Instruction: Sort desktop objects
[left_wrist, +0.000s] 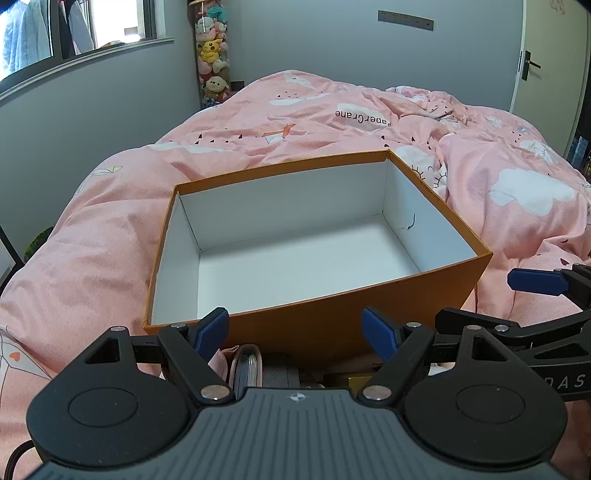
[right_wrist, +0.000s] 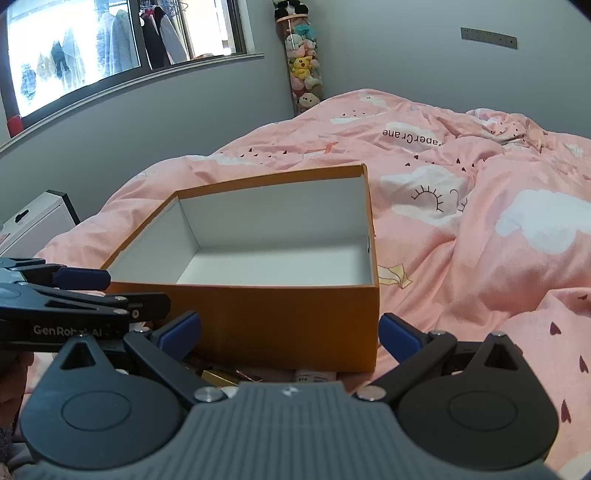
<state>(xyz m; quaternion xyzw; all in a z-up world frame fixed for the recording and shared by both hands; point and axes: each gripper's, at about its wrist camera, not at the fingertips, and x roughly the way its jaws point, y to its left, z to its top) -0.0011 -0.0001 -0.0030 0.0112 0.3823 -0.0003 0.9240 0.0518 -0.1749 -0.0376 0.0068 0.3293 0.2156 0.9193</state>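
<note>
An open orange cardboard box (left_wrist: 321, 325) was seen resting on a pink quilt (left_wrist: 110, 236) printed with white clouds and small dark hearts. The box was rectangular, with a plain white lining on its 4 inner walls and floor, and nothing was seen inside it. A small dark scuff was visible low on the right inner wall in the left wrist view. The outer walls were a flat, unmarked orange.

The left gripper (left_wrist: 295, 332) was held just in front of the near wall of the box, tilted downward, with its 2 blue-padded fingers (left_wrist: 212, 328) spread wide apart and nothing between them. The right gripper (right_wrist: 290, 332) was held beside it, also before the near wall, its blue pads likewise wide apart and clear of any object. Each gripper was partly visible at the edge of the other's view.

Below the near wall, between the box and the grippers, a cluster of small objects (left_wrist: 247, 365) was partly seen; it was mostly hidden by the gripper bodies, and only something pinkish, a gold-coloured item (right_wrist: 218, 376) and what may have been a white labelled tube (right_wrist: 314, 376) could be made out.

A clear column of plush toys (right_wrist: 304, 70) stood in the far corner against the grey wall, near a window (right_wrist: 110, 48).
</note>
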